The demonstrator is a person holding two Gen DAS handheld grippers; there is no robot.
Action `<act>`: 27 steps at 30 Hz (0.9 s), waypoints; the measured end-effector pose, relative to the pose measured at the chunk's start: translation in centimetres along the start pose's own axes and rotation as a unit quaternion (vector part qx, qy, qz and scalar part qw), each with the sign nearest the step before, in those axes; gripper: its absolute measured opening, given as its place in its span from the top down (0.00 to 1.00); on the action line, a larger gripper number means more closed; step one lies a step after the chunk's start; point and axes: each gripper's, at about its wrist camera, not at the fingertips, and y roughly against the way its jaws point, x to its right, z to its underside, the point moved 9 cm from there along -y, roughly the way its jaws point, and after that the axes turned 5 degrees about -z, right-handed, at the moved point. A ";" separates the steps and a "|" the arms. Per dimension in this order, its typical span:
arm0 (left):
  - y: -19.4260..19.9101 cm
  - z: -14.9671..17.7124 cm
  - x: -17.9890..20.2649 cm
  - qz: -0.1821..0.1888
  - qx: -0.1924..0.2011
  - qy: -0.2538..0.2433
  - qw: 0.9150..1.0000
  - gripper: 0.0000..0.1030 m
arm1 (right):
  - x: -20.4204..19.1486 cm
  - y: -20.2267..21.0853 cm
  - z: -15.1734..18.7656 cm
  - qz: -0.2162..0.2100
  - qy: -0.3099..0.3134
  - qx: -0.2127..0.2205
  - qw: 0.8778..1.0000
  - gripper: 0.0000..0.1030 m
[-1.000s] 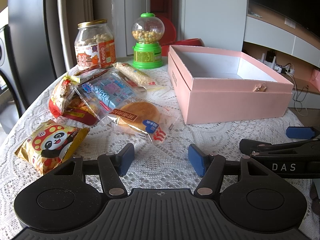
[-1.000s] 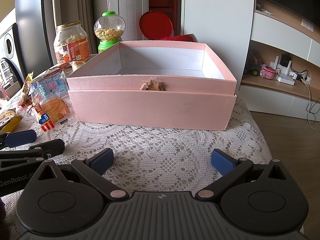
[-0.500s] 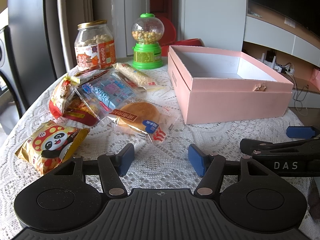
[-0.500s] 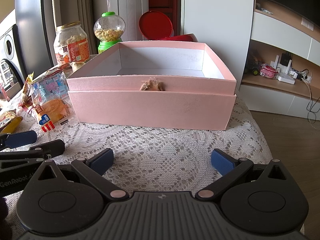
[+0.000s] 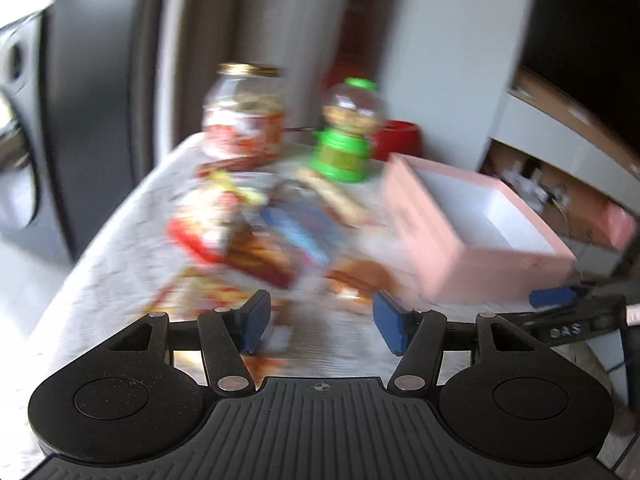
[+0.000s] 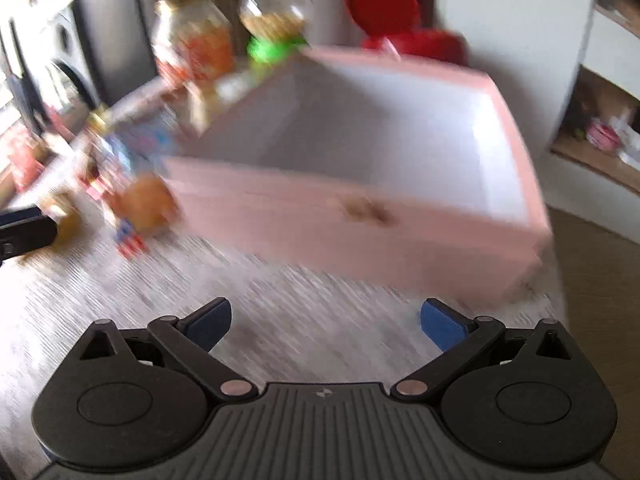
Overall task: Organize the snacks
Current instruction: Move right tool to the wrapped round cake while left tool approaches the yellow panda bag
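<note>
- both views motion-blurred
- left gripper [image 5: 318, 322]: jaws wide, nothing held, above cloth [image 5: 120, 240] just short of snack packs [image 5: 256, 236]
- jar [image 5: 242, 114] and green dispenser [image 5: 346, 136] at far edge, behind packs
- pink box [image 6: 360, 184] right of packs, lid off, inside bare
- right gripper [image 6: 326, 326]: jaws wide, nothing held, facing box front

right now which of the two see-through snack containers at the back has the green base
The gumball-style dispenser, with its round clear globe on a bright green base and green cap. The jar to its left has a gold lid and an orange-red label instead.
</note>
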 end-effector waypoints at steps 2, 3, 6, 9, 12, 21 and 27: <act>0.3 -0.5 -2.6 -0.015 -0.008 0.034 0.999 0.39 | -1.6 -0.5 -1.3 -0.025 -0.005 0.015 1.000 0.01; 0.4 -0.6 -3.8 -0.021 -0.013 0.050 0.998 0.39 | -2.4 -1.0 -2.0 -0.040 -0.009 0.018 0.999 0.01; 0.4 -0.3 -6.6 -0.033 -0.032 0.092 0.995 0.39 | -3.9 -3.1 -4.1 -0.041 -0.010 0.019 0.999 0.01; 0.2 0.6 -7.9 -0.030 -0.058 0.116 0.991 0.39 | -5.4 -4.8 -5.6 -0.041 0.010 0.017 0.999 0.01; -0.5 1.2 -8.0 -0.022 -0.074 0.131 0.988 0.39 | -8.0 -5.4 -6.6 -0.064 0.034 0.024 0.997 0.02; -5.1 -0.6 -6.1 -0.023 -0.053 0.069 0.996 0.39 | -11.7 -4.0 -4.4 -0.114 0.080 0.006 0.990 0.45; -5.4 -1.0 -3.4 -0.035 -0.043 -0.025 0.998 0.39 | -9.3 -1.2 -2.3 -0.097 0.041 0.005 0.994 0.47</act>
